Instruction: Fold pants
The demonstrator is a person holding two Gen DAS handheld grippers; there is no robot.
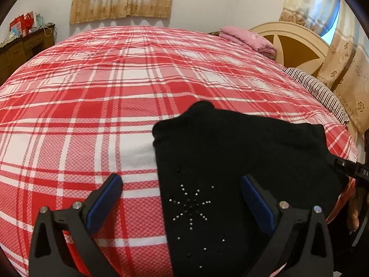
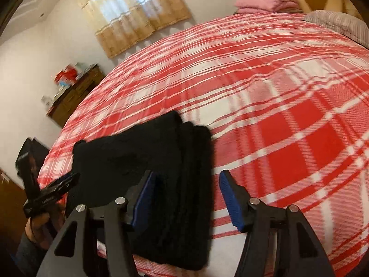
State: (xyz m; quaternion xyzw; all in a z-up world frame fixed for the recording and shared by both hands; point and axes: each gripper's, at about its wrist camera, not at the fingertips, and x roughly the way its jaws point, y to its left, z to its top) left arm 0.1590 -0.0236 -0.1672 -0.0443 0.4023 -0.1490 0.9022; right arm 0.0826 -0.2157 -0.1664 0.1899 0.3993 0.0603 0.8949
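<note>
The black pants [image 1: 230, 157] lie folded into a compact stack near the front edge of the bed, with a rhinestone star pattern on top. They also show in the right wrist view [image 2: 161, 173] as a layered pile. My left gripper [image 1: 182, 182] is open, its jaws wide apart, hovering over the pants' left edge. My right gripper [image 2: 186, 180] is open, held just above the stack's right edge; this view is motion-blurred. The right gripper's tip shows in the left wrist view [image 1: 346, 166]. The left gripper shows in the right wrist view [image 2: 57, 187].
The bed has a red and white plaid cover [image 1: 103, 92]. A folded pink blanket [image 1: 249, 38], a striped pillow [image 1: 316, 90] and a cream headboard [image 1: 290, 34] lie at its far right. A wooden dresser [image 1: 20, 48] stands on the left.
</note>
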